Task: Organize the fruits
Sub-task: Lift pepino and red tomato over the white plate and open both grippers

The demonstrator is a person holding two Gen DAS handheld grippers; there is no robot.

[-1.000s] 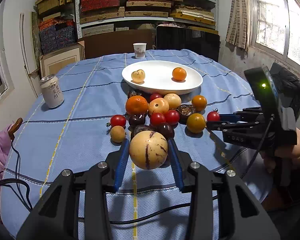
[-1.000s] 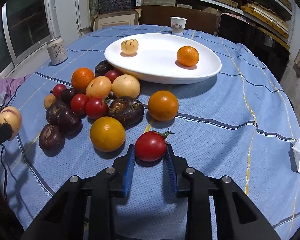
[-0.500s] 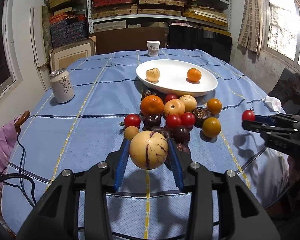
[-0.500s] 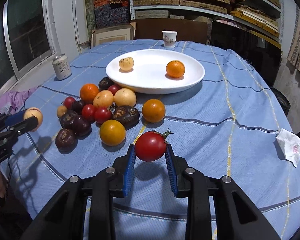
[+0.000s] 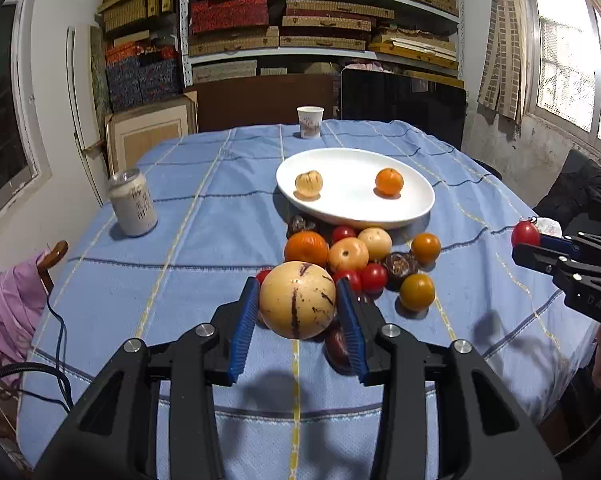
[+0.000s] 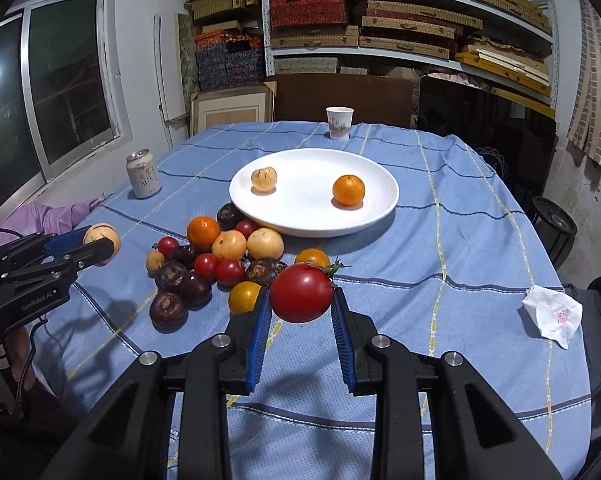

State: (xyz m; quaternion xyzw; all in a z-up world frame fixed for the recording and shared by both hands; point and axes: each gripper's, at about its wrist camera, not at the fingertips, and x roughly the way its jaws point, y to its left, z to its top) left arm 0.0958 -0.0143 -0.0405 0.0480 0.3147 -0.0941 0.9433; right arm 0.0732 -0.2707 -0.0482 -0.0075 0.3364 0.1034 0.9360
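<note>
Table [image 5: 204, 216] — fruit pile [image 6: 220, 256] beside plate [image 6: 376, 216].
Left gripper [image 5: 297, 304] clamped on melon [image 5: 297, 300]; right gripper [image 6: 301, 300] clamped on tomato [image 6: 301, 298] — both aloft.

Both views look forward and slightly downward along their own gripper fingers toward the far shelves. The left wrist view sits at the near-left of the table [image 5: 204, 216]; the right wrist view sits near-right. Shared field: the white plate [image 5: 414, 216] [image 6: 376, 216], fruit pile [image 5: 360, 260] [image 6: 220, 256], can [image 5: 132, 204] [image 6: 142, 180] and paper cup [image 5: 310, 121] [image 6: 339, 122]. Each view shows the other gripper at its edge.
</note>
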